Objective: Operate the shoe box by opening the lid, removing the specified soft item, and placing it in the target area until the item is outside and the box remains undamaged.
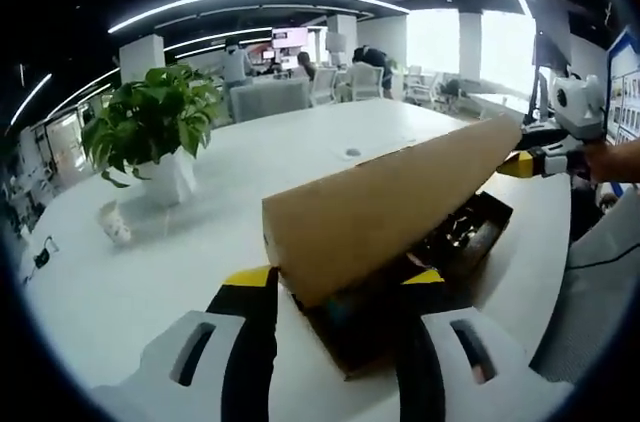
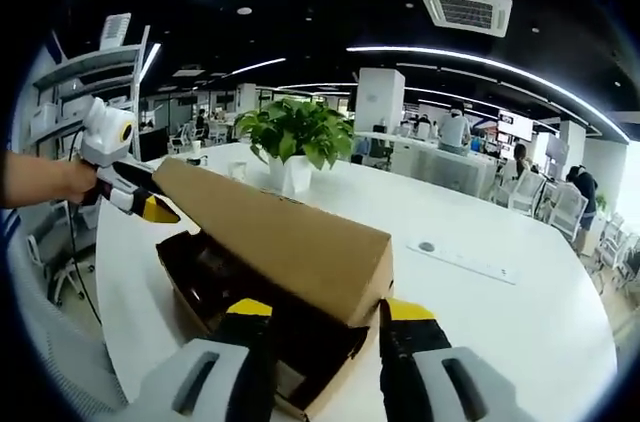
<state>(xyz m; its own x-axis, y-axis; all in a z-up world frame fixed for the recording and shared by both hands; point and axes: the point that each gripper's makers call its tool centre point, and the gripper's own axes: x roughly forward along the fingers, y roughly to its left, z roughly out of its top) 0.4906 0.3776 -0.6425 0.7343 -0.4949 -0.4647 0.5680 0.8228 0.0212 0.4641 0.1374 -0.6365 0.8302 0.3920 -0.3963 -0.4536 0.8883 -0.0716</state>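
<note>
The brown cardboard lid (image 1: 385,207) is raised at both ends above the dark open shoe box (image 2: 250,327) on the white worktop (image 1: 150,272), exposing the contents; left tongs (image 1: 340,287) and right tongs (image 2: 318,314) are each clamped on a lid end.

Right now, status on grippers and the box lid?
Left gripper and right gripper each at one end of the lid, grip unconfirmed. Lid raised above shoe box. Potted plant stands apart.

The left gripper view looks along the shoe box (image 1: 400,242) from one short end, close up; the right gripper view faces it from the opposite end (image 2: 270,272). Both share the box, white table (image 1: 150,272) and potted plant (image 1: 150,132).
</note>
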